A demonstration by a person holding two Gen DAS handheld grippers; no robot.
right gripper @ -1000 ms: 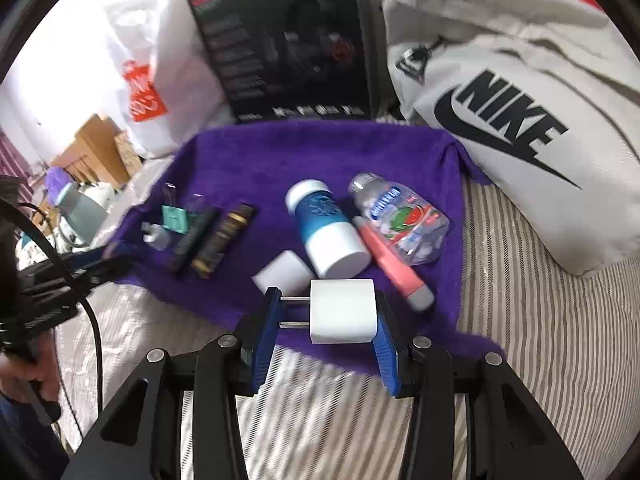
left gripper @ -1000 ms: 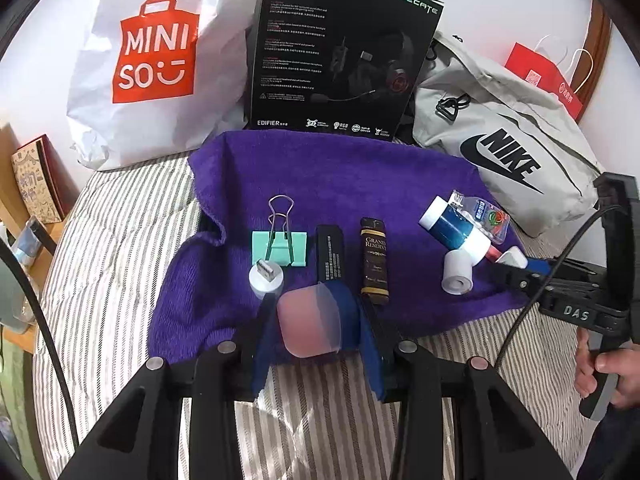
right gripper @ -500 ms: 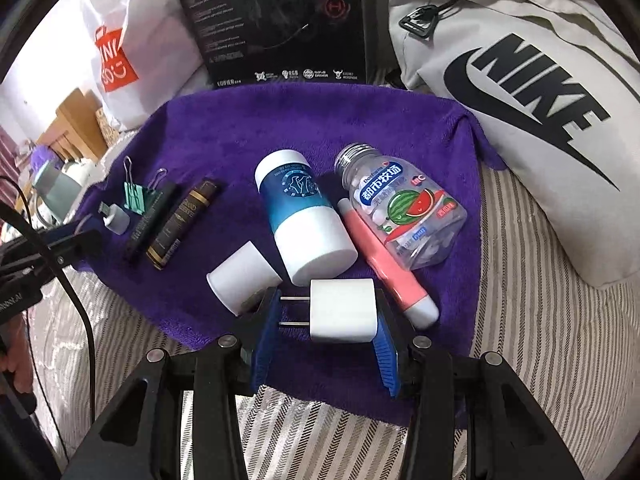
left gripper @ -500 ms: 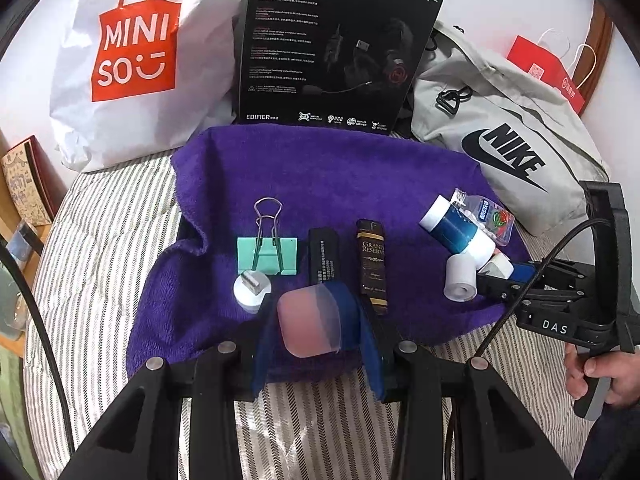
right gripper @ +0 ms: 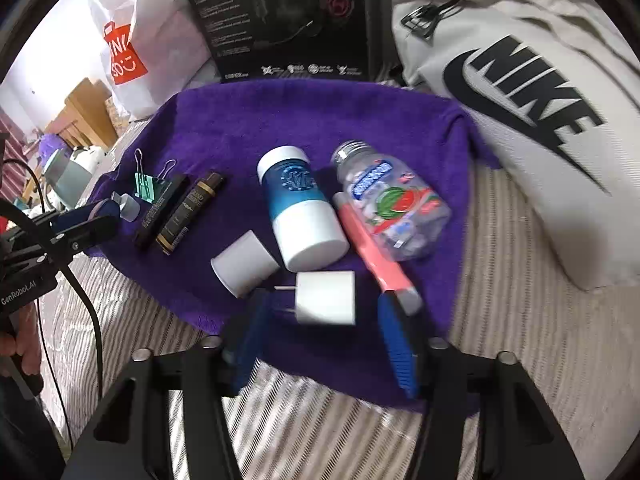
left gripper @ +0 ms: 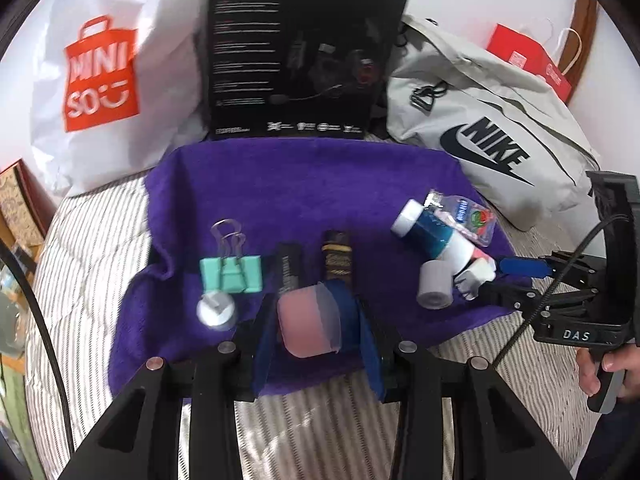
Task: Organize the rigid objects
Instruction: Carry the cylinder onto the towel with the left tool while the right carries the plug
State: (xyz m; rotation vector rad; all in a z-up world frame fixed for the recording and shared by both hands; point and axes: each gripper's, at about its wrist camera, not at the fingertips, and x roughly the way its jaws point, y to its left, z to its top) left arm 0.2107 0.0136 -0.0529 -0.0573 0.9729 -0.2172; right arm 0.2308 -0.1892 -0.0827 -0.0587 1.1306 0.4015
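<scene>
My left gripper (left gripper: 310,326) is shut on a pink rounded case (left gripper: 308,328), held over the near edge of the purple towel (left gripper: 304,176). Beyond it lie a green binder clip (left gripper: 231,274), a white round adapter (left gripper: 216,312) and two dark sticks (left gripper: 289,268). The jaws of my right gripper (right gripper: 322,340) are opening. A white charger plug (right gripper: 326,298) lies on the towel between them, and the pads stand off it. Past it lie a small white cylinder (right gripper: 244,268), a blue-and-white bottle (right gripper: 300,208), a pink pen (right gripper: 372,248) and a clear candy bottle (right gripper: 392,204).
A white shopping bag (left gripper: 100,80), a black headset box (left gripper: 296,52) and a grey Nike bag (left gripper: 492,148) stand behind the towel. A red paper bag (left gripper: 528,64) is at the far right. Striped bedding (right gripper: 500,300) surrounds the towel. A person's hand (left gripper: 600,364) holds the right gripper's handle.
The right jaws have spread and let go of the white charger, which now rests on the towel. The left gripper has drifted a little sideways, still shut on the pink case.
</scene>
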